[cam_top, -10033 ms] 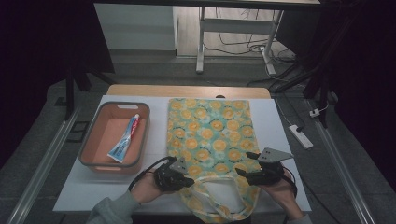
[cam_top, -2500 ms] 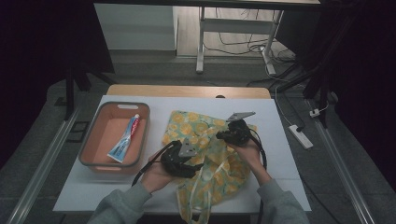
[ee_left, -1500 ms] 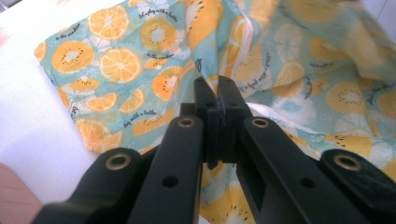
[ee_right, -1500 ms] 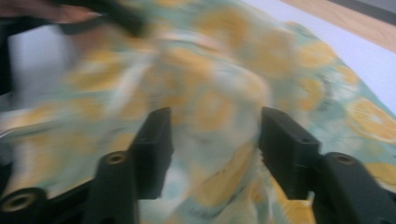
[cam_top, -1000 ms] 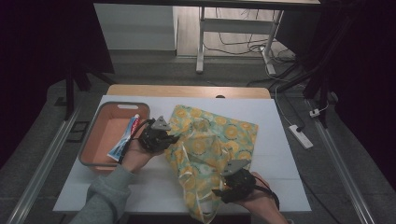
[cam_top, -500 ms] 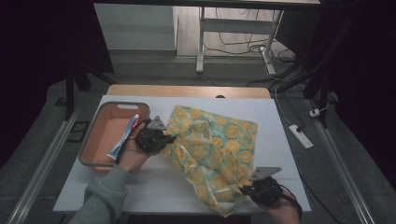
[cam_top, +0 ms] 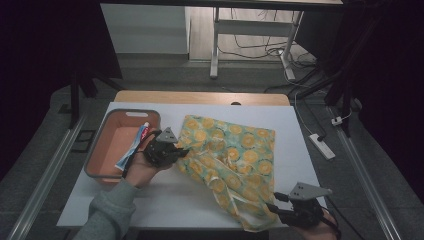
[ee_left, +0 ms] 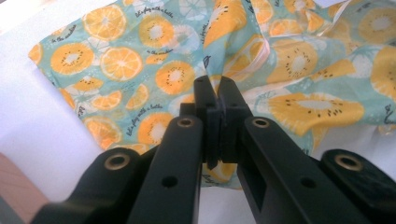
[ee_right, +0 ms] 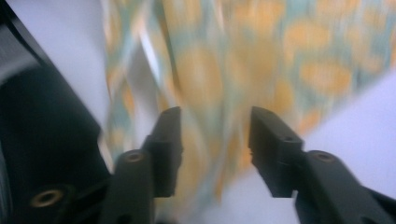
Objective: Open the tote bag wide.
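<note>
1. High view: the fruit-print tote bag (cam_top: 232, 167) is spread diagonally on the table (cam_top: 165, 200), its long axis running from the left gripper (cam_top: 176, 151) to the right gripper (cam_top: 280, 212).
2. Left gripper view: the jaws are clamped on the bag's edge.
3. Right gripper view: the jaws have just been opening; blurred fabric is seen between them, unpressed.

Fabric bag (ee_left: 154, 70) — small script lines, "in the sunshine" partly legible.

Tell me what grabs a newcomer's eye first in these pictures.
The fruit-print cloth bag, orange slices on teal, sprawls crumpled across the middle of the white table. The left gripper is shut on its left edge, while the right gripper stands open at its near right corner. A toothpaste tube lies in the orange tray at left.
</note>
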`<move>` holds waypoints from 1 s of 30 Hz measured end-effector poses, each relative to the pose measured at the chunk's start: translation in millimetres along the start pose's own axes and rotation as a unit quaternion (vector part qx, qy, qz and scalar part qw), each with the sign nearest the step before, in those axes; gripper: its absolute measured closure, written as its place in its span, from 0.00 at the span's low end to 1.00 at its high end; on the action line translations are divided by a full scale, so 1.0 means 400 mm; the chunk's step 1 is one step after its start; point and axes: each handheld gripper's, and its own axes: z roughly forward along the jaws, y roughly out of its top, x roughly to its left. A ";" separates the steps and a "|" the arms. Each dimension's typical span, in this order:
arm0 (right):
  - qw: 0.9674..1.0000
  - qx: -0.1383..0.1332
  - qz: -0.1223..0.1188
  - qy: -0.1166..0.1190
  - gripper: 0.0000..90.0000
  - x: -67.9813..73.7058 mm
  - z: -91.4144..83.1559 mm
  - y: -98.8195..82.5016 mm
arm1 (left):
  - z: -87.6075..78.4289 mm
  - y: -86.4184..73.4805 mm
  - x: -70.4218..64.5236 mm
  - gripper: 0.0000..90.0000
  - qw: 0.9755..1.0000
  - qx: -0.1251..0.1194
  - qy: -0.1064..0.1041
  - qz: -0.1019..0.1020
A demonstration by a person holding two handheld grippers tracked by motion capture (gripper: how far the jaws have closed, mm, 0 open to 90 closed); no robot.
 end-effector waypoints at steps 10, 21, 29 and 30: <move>0.994 0.039 -0.072 0.076 0.49 -0.009 0.243 0.198 | -0.008 -0.001 -0.002 0.97 1.000 -0.006 -0.006 0.004; 0.992 0.045 -0.064 0.100 0.99 -0.035 0.324 0.281 | -0.021 -0.007 0.006 0.96 1.000 -0.013 -0.001 0.001; 0.995 -0.025 -0.035 0.088 0.99 -0.090 0.264 0.317 | -0.032 0.007 -0.021 0.72 0.999 -0.046 0.025 0.004; 0.995 -0.027 -0.032 0.091 0.99 -0.096 0.270 0.318 | -0.041 0.014 -0.036 0.66 0.998 -0.051 0.029 0.014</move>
